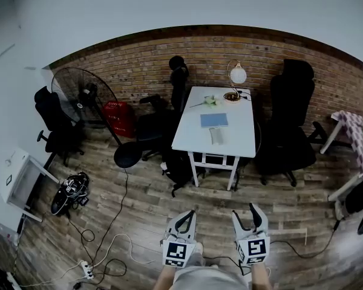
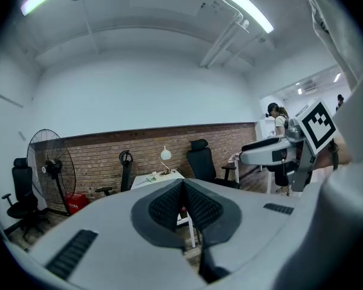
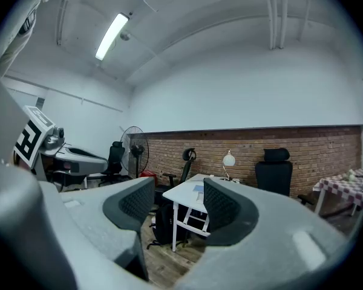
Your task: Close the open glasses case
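Observation:
Far ahead stands a white table (image 1: 236, 139) against the brick wall. On it lie a flat blue item (image 1: 213, 120) and a grey oblong thing (image 1: 216, 136) that looks like the glasses case; it is too small to tell whether it is open. Both grippers are held low at the bottom of the head view, well short of the table. My left gripper (image 1: 183, 221) (image 2: 183, 187) is shut with its pads together and nothing between them. My right gripper (image 1: 254, 216) (image 3: 178, 199) is open and empty. The table (image 3: 183, 193) shows between the right jaws.
A globe lamp (image 1: 235, 77) stands at the table's far end. Black office chairs (image 1: 287, 132) flank the table and a dark bag (image 1: 178, 165) sits under it. A floor fan (image 1: 85, 95), a red box (image 1: 118, 118) and floor cables (image 1: 109, 246) are on the left.

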